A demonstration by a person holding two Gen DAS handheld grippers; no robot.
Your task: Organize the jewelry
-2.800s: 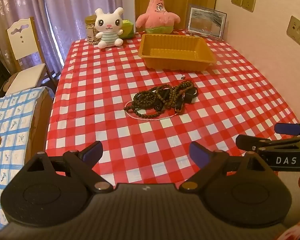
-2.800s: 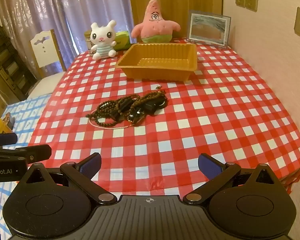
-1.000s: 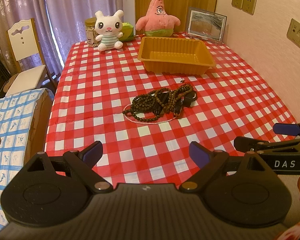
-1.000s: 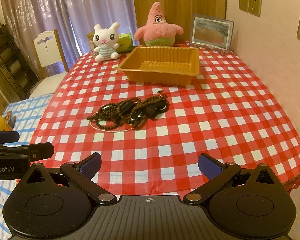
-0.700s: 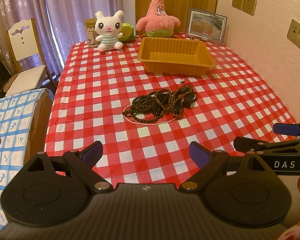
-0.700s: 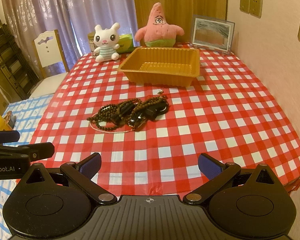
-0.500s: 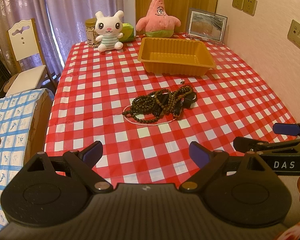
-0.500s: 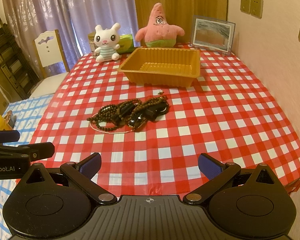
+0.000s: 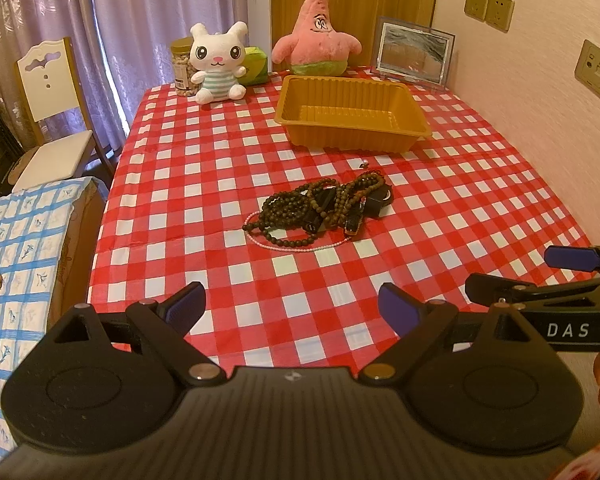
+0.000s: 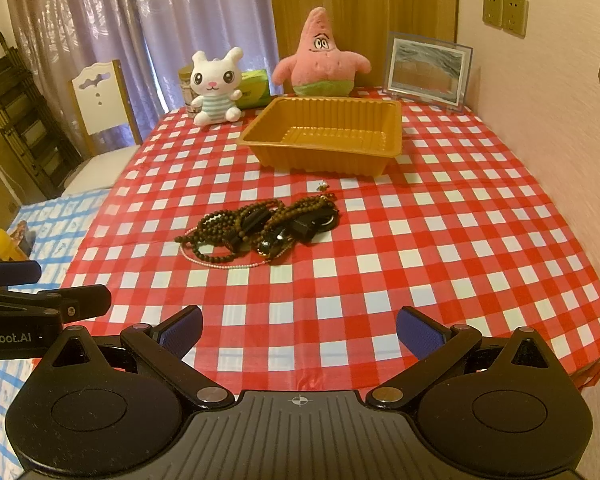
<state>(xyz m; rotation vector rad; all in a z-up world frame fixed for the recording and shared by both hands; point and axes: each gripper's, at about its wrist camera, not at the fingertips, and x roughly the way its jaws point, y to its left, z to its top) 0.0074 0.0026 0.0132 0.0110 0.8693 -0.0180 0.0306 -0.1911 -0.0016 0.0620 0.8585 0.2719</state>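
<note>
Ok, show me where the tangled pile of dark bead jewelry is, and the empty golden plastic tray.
Tangled pile of dark bead jewelry (image 9: 320,210), left wrist view, on the middle of the heap.
Golden plastic tray (image 10: 312,160), right wrist view, on its near outer wall.

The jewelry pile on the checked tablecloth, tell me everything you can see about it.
The jewelry pile is a tangle of dark brown bead strands, wood by the look, mixed with a few black pieces and ringed by a thin pale pink bead string. It lies flat on the red and white tablecloth, mid-table, in front of the empty orange tray and apart from it. Neither gripper touches it.
</note>
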